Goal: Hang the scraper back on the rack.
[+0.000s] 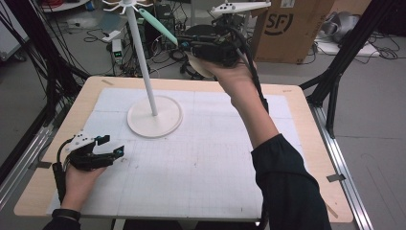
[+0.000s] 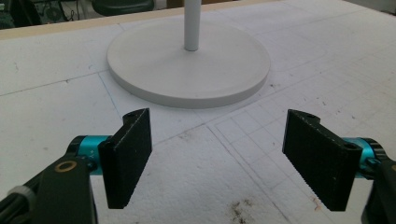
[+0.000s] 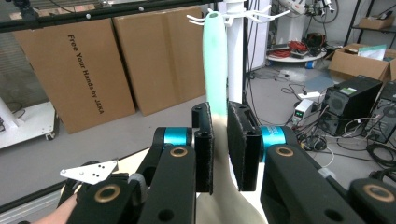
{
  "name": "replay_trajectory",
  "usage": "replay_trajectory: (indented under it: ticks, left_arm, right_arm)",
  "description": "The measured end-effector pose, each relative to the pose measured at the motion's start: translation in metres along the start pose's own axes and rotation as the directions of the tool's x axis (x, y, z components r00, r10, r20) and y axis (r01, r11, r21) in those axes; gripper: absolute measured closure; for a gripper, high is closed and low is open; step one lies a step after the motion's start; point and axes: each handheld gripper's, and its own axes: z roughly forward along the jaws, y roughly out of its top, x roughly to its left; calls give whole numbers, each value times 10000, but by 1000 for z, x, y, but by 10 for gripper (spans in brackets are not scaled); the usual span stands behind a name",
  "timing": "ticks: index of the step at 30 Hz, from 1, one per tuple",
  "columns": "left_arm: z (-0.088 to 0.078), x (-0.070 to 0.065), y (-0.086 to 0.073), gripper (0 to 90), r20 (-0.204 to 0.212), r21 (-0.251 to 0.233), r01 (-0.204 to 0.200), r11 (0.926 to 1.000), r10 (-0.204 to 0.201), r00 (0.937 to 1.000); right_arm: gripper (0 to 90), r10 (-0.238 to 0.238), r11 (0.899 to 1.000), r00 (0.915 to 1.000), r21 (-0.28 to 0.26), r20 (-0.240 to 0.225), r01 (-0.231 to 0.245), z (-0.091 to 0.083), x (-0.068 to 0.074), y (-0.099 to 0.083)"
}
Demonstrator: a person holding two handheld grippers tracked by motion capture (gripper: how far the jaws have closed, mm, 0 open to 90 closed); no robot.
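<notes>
A white stand has a round base (image 1: pixel 154 117) (image 2: pixel 189 65), a thin pole (image 1: pixel 143 62) (image 3: pixel 236 56) and a ring of hooks (image 1: pixel 125 5) (image 3: pixel 233 16) on top. My right gripper (image 1: pixel 184 45) (image 3: pixel 220 144) is raised behind the table, shut on a utensil (image 1: pixel 158 25) (image 3: pixel 215 60) with a mint-green handle and a cream wide end. The handle's tip is right at the hooks; I cannot tell if it hangs on one. My left gripper (image 1: pixel 111 145) (image 2: pixel 217 154) rests open on the mat at the front left, nothing between its jaws.
A white gridded mat (image 1: pixel 201 153) covers the wooden table (image 1: pixel 306 143). Cardboard boxes (image 1: pixel 292 28) (image 3: pixel 79 70), cables and computer cases (image 3: pixel 352 105) stand on the floor beyond the far edge. Black frame legs (image 1: pixel 335 91) flank the table.
</notes>
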Motion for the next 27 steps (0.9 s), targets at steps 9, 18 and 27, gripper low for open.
replay_trajectory:
  ticks: [9, 18, 27]
  left_arm:
    - [-1, 1, -1, 250, -3, -15, 35, 10000, -35, 10000]
    - [-1, 1, -1, 250, -3, 15, 40, 10000, -40, 10000]
    - [-2, 3, -2, 251, -16, 13, 54, 10000, -54, 10000]
  right_arm:
    - [813, -103, 9999, 9998, 136, 172, 100, 7, 1, -1]
    - [813, -105, 9997, 9994, 208, 339, 98, 11, -1, 0]
    - [813, -116, 9991, 9991, 420, 396, 100, 16, -3, -2]
